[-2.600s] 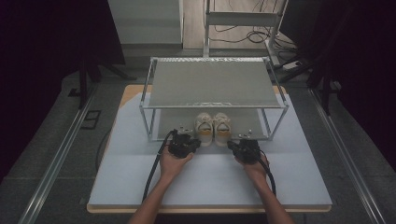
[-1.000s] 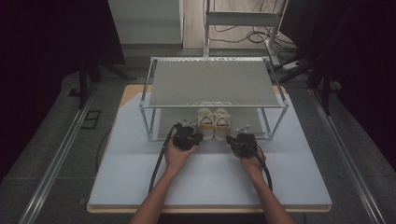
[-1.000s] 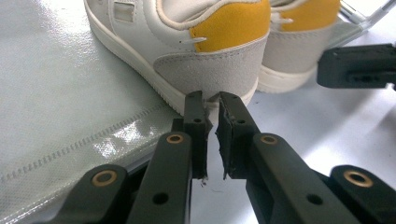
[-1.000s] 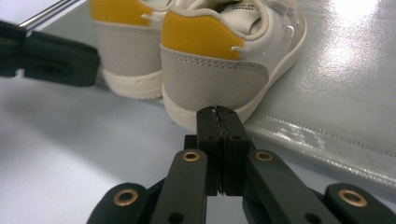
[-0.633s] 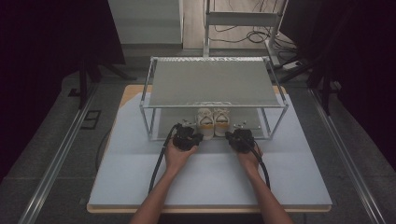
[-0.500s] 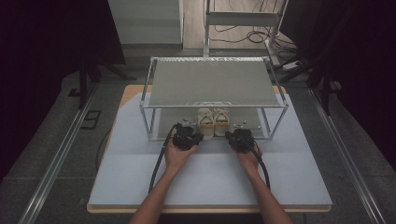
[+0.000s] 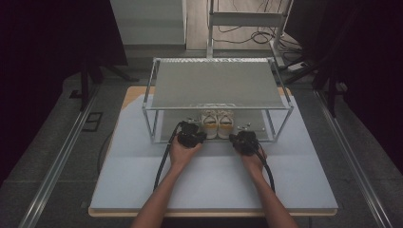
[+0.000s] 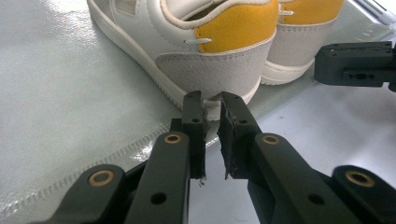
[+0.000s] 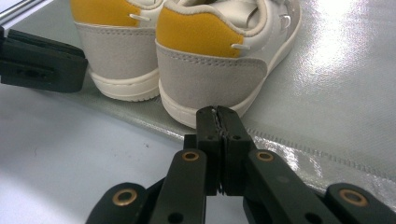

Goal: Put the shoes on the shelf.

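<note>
Pair of shoes (image 7: 217, 124) on mat under rack (image 7: 216, 88), heels toward both tools. Left tool (image 8: 212, 106) and right tool (image 9: 217, 116) closed, empty, tips at heel soles. Risk: shoving shoes askew or deeper, tips slipping off rubber.

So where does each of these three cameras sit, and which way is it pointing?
High view: above the person's side, looking forward and down on the table and wire shelf; both forearms and hands show.
Left gripper view: rides the left gripper, looking along its shut jaws at the heels of the shoes.
Right gripper view: rides the right gripper, jaws shut, facing the same heels.
Shared: both gripper views show the shoe pair and the other gripper.
</note>
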Motion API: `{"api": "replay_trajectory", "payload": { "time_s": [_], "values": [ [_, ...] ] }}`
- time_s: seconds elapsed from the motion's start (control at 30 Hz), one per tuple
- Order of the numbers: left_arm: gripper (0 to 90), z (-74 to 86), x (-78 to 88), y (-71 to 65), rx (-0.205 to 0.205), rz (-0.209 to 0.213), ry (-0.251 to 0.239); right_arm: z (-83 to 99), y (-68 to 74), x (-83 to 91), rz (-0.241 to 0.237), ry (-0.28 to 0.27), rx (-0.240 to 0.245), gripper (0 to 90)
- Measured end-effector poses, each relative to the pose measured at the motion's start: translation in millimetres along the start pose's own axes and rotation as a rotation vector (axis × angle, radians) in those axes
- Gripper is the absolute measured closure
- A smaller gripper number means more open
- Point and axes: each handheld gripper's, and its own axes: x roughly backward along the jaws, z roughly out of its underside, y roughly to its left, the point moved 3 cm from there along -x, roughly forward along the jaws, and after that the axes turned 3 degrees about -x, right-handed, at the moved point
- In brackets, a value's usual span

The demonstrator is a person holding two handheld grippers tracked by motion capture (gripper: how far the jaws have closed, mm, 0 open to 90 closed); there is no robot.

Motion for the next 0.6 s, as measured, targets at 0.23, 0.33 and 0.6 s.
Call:
{"api": "replay_trajectory", "payload": {
  "time_s": [0.23,0.33,0.6],
  "values": [
    [81.4,0.0,-0.3,-0.7,0.004,-0.003,0.001,-2.3,-2.1,-2.4,0.009,0.006,-0.003,87.7],
    [81.0,-0.8,-1.0,0.2,-0.003,-0.009,0.002,-2.1,-1.9,-2.8,0.010,0.003,-0.005,88.0],
    [80.5,-6.4,-7.5,1.6,0.032,-0.033,0.011,-1.6,-1.5,-3.2,0.005,0.006,-0.002,88.3]
  ]
}}
